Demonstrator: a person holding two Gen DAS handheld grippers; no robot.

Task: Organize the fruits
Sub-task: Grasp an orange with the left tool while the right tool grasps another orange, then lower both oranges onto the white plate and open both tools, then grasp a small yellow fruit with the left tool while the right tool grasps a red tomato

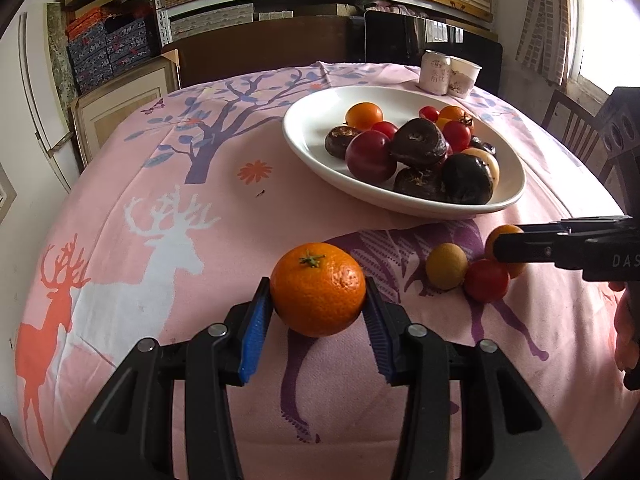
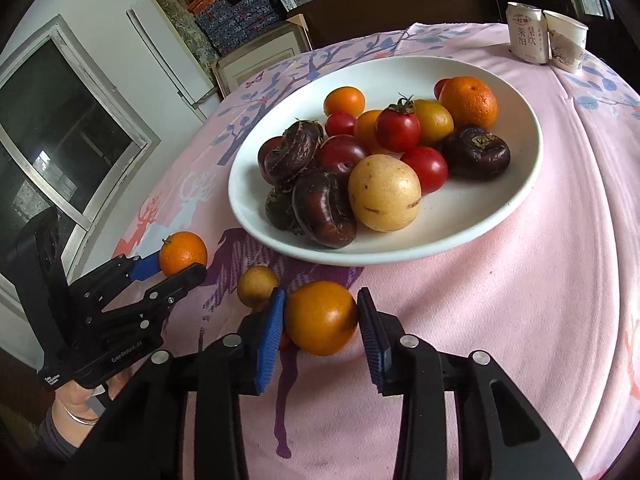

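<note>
My left gripper [image 1: 318, 304] is shut on a mandarin [image 1: 318, 289], which rests at the pink tablecloth; it also shows in the right wrist view [image 2: 182, 257]. My right gripper [image 2: 320, 320] has its blue pads on both sides of an orange tomato [image 2: 320, 317], the left pad touching, the right pad a hair apart. In the left wrist view that tomato [image 1: 505, 236] is partly hidden behind the right gripper's fingers [image 1: 532, 246]. A small yellow fruit [image 1: 446, 266] and a red tomato [image 1: 486, 281] lie beside it. A white plate [image 1: 316, 148] holds several fruits.
A drink can [image 2: 527, 32] and a paper cup [image 2: 566, 42] stand at the table's far edge. A wooden chair [image 1: 576, 128] is at the right. Shelves with boxes fill the back wall.
</note>
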